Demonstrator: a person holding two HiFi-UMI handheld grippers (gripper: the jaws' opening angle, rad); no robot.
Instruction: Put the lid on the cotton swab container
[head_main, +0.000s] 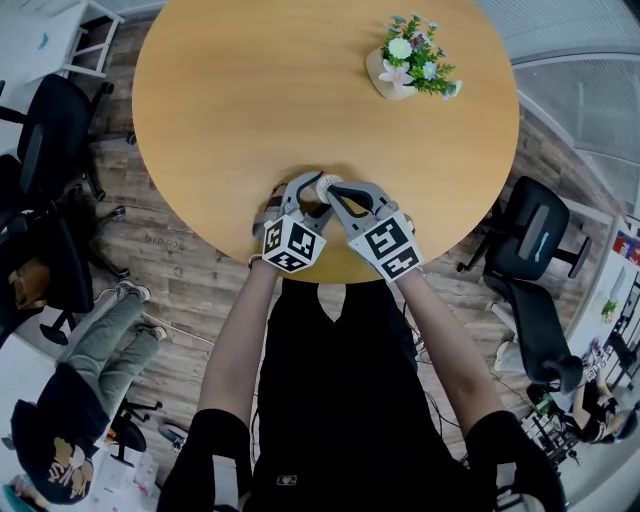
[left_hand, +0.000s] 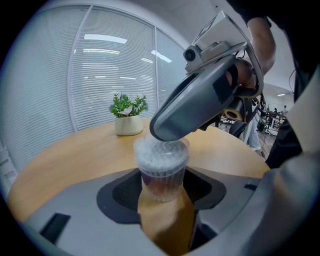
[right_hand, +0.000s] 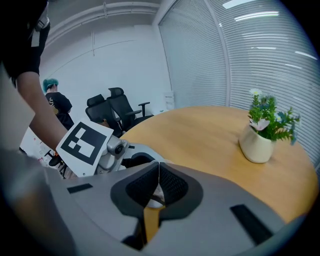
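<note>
A clear ribbed cotton swab container (left_hand: 162, 175), packed with white swabs, stands near the front edge of the round wooden table (head_main: 250, 100). My left gripper (left_hand: 162, 192) is shut on its sides. A clear lid (left_hand: 164, 148) sits over the container's top. My right gripper (left_hand: 200, 100) reaches down from the right, its tip on the lid. In the right gripper view its jaws (right_hand: 159, 177) are pressed together with a thin pale edge between the pads. In the head view both grippers (head_main: 305, 200) (head_main: 338, 192) meet over the container (head_main: 327, 185).
A small white pot of flowers (head_main: 412, 68) stands at the table's far right. Black office chairs stand to the right (head_main: 535, 250) and left (head_main: 50, 130) of the table. A person sits at the lower left (head_main: 90, 380).
</note>
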